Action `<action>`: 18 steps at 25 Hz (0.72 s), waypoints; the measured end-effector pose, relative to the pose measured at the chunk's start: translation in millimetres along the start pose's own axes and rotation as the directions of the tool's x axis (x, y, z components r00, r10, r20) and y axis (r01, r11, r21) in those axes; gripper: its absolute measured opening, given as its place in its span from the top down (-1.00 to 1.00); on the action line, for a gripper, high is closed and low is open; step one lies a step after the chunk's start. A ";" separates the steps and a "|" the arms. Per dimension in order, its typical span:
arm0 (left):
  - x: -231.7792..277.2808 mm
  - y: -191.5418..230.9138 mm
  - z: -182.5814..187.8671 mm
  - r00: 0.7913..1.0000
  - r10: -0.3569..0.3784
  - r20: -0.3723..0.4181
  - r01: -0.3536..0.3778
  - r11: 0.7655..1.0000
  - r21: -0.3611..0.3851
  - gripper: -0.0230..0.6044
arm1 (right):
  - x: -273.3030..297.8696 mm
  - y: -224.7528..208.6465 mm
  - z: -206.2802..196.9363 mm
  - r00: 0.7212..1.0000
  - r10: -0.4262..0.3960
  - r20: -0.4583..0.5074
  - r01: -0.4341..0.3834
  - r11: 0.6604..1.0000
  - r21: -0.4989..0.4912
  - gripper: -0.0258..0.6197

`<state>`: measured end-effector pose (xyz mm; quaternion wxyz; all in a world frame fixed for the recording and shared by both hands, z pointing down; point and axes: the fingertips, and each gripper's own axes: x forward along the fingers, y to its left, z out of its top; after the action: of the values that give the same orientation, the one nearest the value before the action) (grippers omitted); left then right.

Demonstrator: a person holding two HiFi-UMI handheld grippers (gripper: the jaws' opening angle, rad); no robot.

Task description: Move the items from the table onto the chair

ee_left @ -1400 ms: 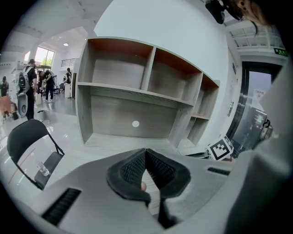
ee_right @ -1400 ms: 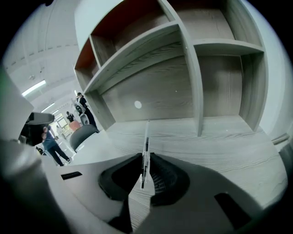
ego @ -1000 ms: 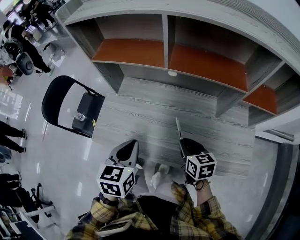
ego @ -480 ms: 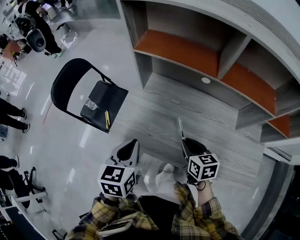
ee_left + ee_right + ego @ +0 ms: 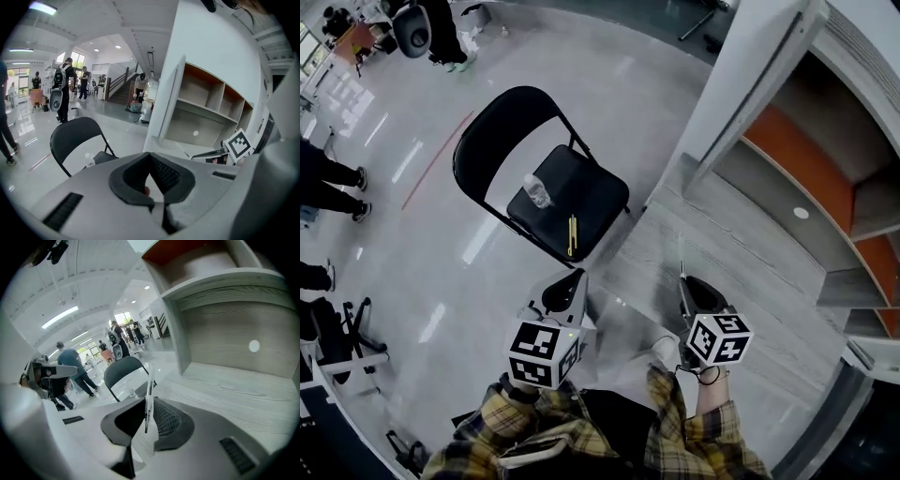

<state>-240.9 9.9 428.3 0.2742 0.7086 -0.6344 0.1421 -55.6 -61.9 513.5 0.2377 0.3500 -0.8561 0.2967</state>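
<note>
Since a second ago, your head view swung from the shelves toward the chair point(image 5: 592, 192), which came from the far left edge to near the middle. Both grippers stayed low in front of you.

Your right gripper point(image 5: 685, 284) had its fingers grasping a thin pen point(image 5: 148, 397), which stood up between them, well apart from the chair. The fingers of your left gripper point(image 5: 566, 285) were clenched on nothing and pointed toward the chair. I judge that you were in the carrying step, between the counter point(image 5: 741, 272) and the chair.

The next move probably called for bringing the pen over the seat, lowering it close and only then releasing, so that it would not roll off the seat's edge.

Counted: one chair; on its seat one small clear bottle point(image 5: 537, 191) and one yellow pen point(image 5: 572, 234); one pen in your right gripper; two grippers.
</note>
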 end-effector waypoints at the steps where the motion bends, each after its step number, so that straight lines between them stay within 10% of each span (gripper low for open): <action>1: -0.1 18.6 -0.2 1.000 0.005 -0.002 -0.005 1.000 -0.002 0.92 | 17.2 15.2 3.5 1.000 0.014 -0.006 -0.014 1.000 -0.005 0.72; 18: 31.8 229.2 -39.5 0.994 0.091 -0.064 -0.100 0.982 -0.160 0.92 | 263.0 200.0 -0.7 0.956 0.216 -0.198 -0.221 0.975 -0.003 0.72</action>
<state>-454.1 -4.0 525.5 0.3420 0.6482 -0.6692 0.1225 -372.3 -66.1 607.3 0.2913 0.2194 -0.8655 0.3435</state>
